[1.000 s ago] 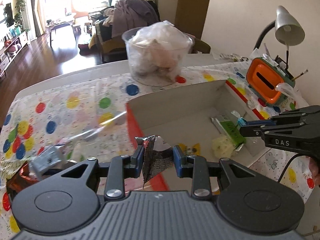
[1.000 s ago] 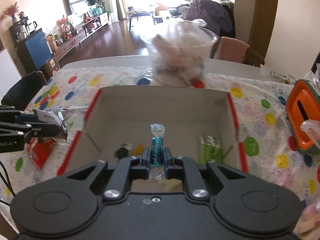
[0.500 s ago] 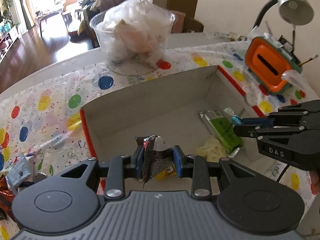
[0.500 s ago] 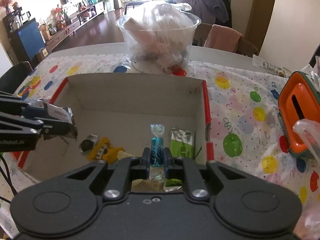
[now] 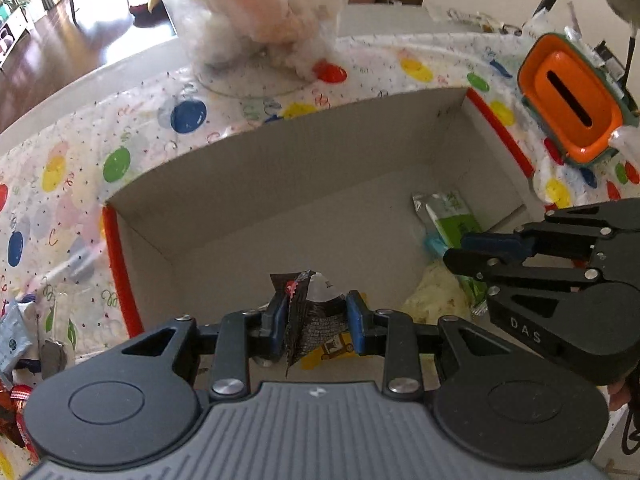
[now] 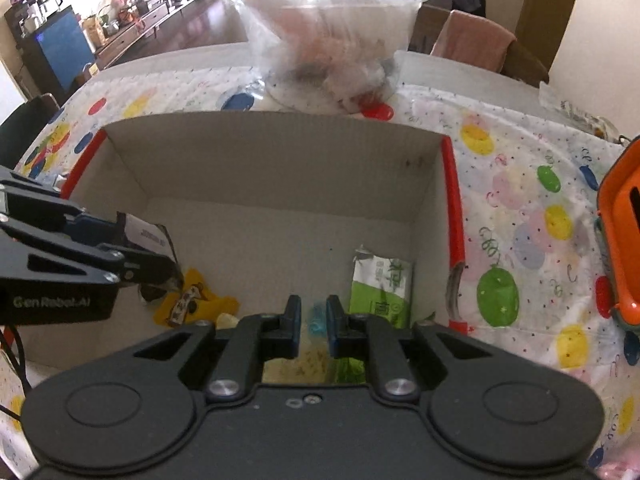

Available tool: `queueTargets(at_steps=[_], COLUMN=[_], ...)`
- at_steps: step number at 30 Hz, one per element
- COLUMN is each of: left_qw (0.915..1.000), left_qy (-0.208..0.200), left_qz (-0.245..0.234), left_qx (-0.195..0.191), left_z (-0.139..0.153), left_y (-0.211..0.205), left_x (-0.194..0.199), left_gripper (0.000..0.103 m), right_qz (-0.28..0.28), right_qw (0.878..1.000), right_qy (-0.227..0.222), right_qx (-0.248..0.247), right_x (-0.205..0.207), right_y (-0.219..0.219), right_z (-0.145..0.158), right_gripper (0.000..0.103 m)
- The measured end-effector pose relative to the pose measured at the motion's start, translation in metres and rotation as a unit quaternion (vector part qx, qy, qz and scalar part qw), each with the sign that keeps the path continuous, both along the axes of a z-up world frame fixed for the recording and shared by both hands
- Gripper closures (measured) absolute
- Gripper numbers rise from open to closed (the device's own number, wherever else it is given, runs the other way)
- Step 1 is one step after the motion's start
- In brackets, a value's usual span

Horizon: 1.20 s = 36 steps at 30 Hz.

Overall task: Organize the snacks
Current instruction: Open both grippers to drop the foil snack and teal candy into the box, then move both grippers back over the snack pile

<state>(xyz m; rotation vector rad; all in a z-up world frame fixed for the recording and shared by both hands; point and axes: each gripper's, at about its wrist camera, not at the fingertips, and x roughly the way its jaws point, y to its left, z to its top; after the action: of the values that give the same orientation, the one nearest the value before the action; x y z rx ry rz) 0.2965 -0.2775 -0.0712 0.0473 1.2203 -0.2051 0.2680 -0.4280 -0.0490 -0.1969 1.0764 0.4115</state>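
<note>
Evidently the step in hand is dropping snacks into the cardboard box [image 5: 304, 184], and both tongs are over it.

From the left wrist, the left gripper [image 5: 316, 320] is clenched on a dark crinkled snack packet [image 5: 310, 312], which stands up between its blue pads above the box floor. Just beyond its tips to the right lie a green-and-white snack bar [image 5: 450, 216] and a pale wrapped snack [image 5: 436, 296] on the box bottom. The right gripper [image 5: 464, 250] reaches in from the right, with a bit of teal wrapper showing at its tip. Outside the box, to the left of the tongs, more packets [image 5: 12, 344] wait on the spotted tablecloth [image 5: 52, 176].

From the right wrist, the right gripper [image 6: 313, 316] is closed on a small teal-wrapped candy [image 6: 316, 318], mostly hidden between the fingers and blurred. The same green bar [image 6: 380, 288] lies just right of the tips; a yellow packet [image 6: 196, 304] lies to the left, below the left gripper [image 6: 160, 264].

Next, I judge, each grip needs only to release, so that both snacks fall inside the walls.

The yellow packet's print is unreadable, and the contents of the clear plastic tub [image 6: 332, 40] beyond the box are too blurred to name.
</note>
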Motion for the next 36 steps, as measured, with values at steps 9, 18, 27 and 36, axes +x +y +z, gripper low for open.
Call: queueTargets(at_steps=[9,18,27,36], left_qw=[0.9998,1.0000,0.9992,0.9965], left_qy=[0.022,0.006,-0.034,-0.075], left_qz=[-0.002,0.000,0.002,0.007], left_qx=[0.003,0.005,-0.022,-0.037], left_z=[-0.009,-0.005,0.015,0.044], left_y=[-0.001,-0.001,0.007,0.021], left_x=[0.006,0.001,-0.018,-0.044], left_gripper=[0.072,0.071,0.047,0.046], right_qz=[0.008,0.003,-0.004,-0.004], right_qw=[1.000,1.000,0.999,0.998], right_qy=[0.018,0.015,0.004,-0.016], right_qx=[0.008,0.020,0.037,0.064], right_x=[0.000,-0.006,-0.022,-0.044], right_y=[0.000,-0.004,-0.008,-0.008], right_z=[-0.004,0.002,0.018,0.044], right_gripper=[0.091,0.080,0.072,0.072])
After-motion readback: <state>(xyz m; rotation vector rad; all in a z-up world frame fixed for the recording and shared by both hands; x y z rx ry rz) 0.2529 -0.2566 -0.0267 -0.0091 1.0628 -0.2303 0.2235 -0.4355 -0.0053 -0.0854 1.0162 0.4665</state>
